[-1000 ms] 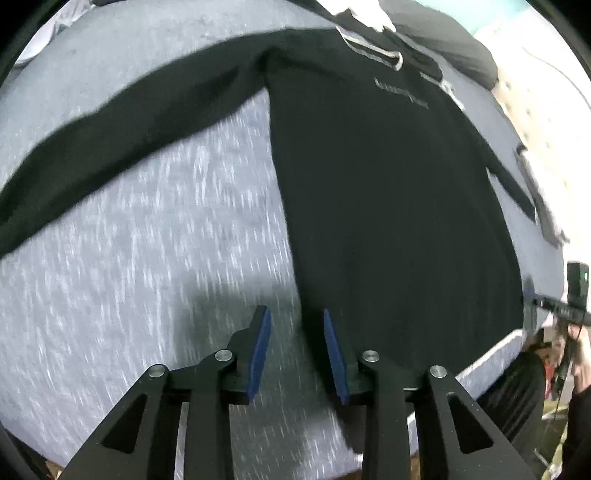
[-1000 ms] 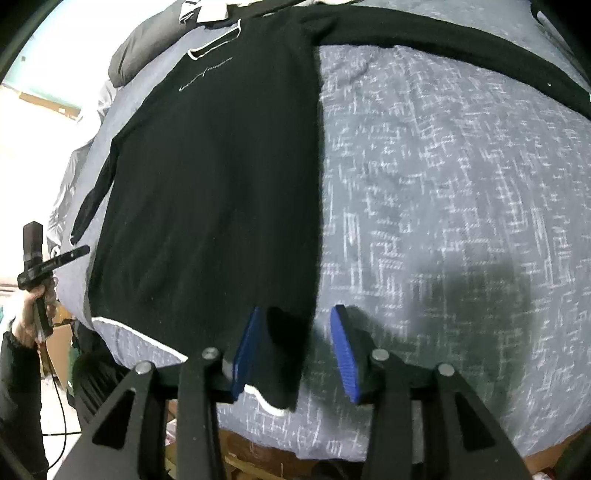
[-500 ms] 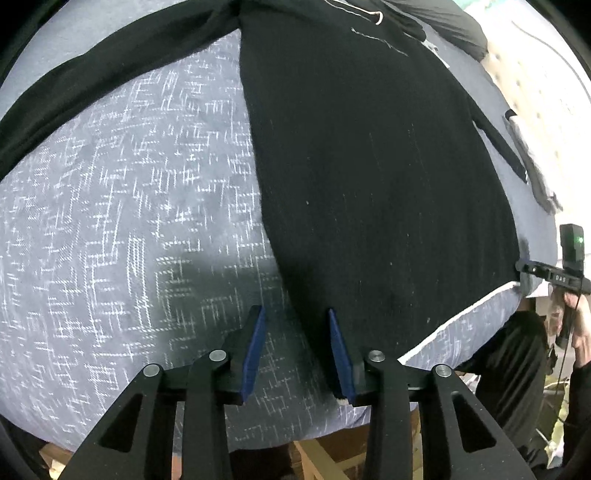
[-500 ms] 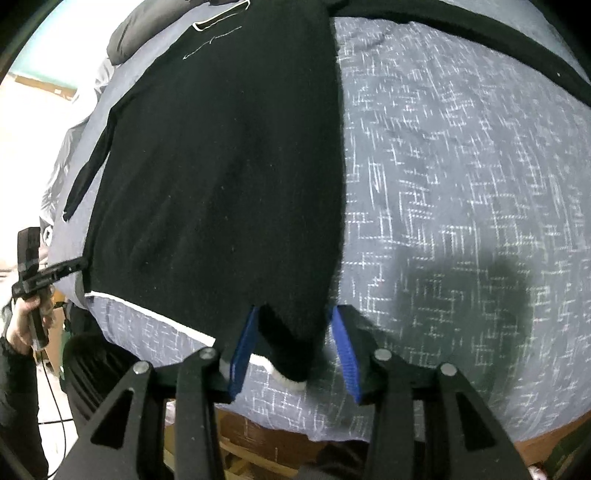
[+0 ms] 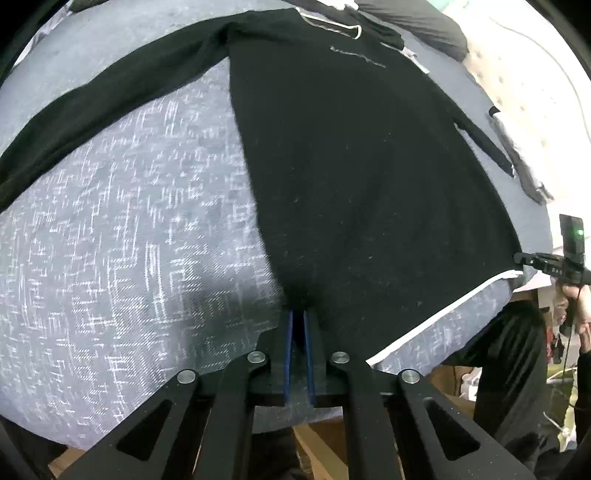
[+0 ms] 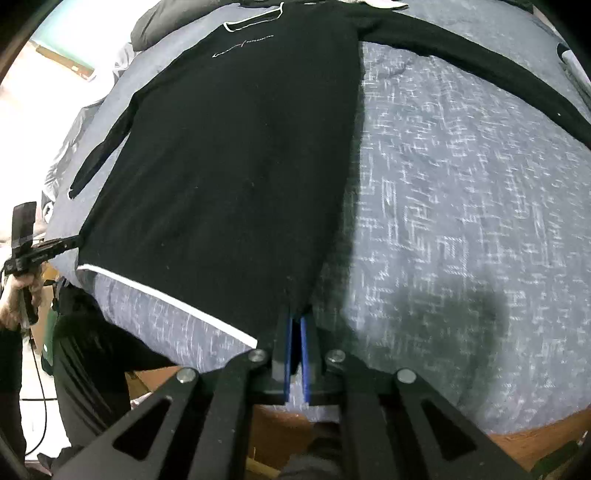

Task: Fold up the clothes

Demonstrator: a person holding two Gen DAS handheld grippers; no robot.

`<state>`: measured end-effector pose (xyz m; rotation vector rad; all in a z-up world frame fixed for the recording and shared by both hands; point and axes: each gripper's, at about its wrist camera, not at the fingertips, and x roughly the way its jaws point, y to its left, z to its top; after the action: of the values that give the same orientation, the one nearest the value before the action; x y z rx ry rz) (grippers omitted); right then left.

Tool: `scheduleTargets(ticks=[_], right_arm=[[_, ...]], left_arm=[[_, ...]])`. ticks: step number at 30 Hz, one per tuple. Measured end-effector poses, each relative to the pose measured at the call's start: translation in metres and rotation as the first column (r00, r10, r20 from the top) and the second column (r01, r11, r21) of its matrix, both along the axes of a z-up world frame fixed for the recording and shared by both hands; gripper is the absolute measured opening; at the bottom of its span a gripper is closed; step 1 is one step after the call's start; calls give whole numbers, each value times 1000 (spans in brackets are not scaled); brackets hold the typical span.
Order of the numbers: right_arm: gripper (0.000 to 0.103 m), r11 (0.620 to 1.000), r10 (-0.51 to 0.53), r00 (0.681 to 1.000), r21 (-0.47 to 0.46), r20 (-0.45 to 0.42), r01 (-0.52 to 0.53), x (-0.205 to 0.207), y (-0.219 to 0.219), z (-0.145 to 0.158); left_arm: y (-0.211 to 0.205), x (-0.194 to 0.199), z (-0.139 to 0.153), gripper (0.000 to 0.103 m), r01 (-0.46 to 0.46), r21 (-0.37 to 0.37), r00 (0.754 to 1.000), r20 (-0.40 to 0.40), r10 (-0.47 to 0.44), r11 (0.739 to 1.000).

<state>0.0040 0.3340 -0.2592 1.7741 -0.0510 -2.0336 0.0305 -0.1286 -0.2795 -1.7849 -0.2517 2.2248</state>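
Observation:
A black long-sleeved shirt [image 5: 354,177] with a white hem stripe and small white chest lettering lies flat on a grey patterned bedspread [image 5: 129,229], sleeves spread outward. My left gripper [image 5: 298,317] is shut on the shirt's hem corner at its left side. In the right wrist view the same shirt [image 6: 236,155] stretches away, and my right gripper [image 6: 295,321] is shut on the opposite hem corner. Both corners are slightly gathered between the blue pads [image 6: 304,354].
The bed's near edge and wooden frame [image 6: 524,439] lie just below both grippers. A person in black trousers [image 6: 96,354] stands at the bed's foot between the grippers. Dark pillows [image 5: 417,22] and other clothes sit at the head of the bed.
Both grippers went from open beside the hem corners to shut on them. The corners now sit pinched between the pads.

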Motion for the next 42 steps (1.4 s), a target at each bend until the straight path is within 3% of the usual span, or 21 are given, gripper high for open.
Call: scheduleTargets(ticks=[5,10,12,17,23,31,34,35,36,42], right_arm=[[3,1000,-17,999,19,45,16,4,3,-26],[6,1000,-22,998,-12,57,23,0,14,-20],[15,999,-36,998,-22,46,37,-2,22,-14],[25,992,-103,995,-69,-15,102,-17,49,2],[30,969,-213,972,-149,-102,197,-44,72,25],[32,946,-300,935,-182,-188,267,-101,106,38],[34,938,-328,919,-191,-220,290,-122,120,42],[42,933,-347,909,-187,-231,309,-130,128,42],[49,921,-381,893,-179,-238,345,-140,142,41],[53,814,-581,776,-169,-246,556,-183,236,33]], left_arm=[[-2,5,-15,6,-1,-21,999,37,2,1000],[6,0,-17,9,-5,-22,999,52,7,1000],[4,-2,-9,10,-11,-5,999,44,11,1000],[-14,-10,11,12,-67,-22,998,-10,67,997],[-46,-33,33,22,-152,5,985,-78,152,988],[-38,-114,44,25,-205,6,956,-213,202,979],[-27,-133,43,26,-210,24,947,-243,210,977],[-22,-137,43,27,-209,32,946,-248,210,977],[-17,-144,41,27,-205,37,946,-250,207,978],[17,-173,23,27,-167,38,950,-263,171,985]])
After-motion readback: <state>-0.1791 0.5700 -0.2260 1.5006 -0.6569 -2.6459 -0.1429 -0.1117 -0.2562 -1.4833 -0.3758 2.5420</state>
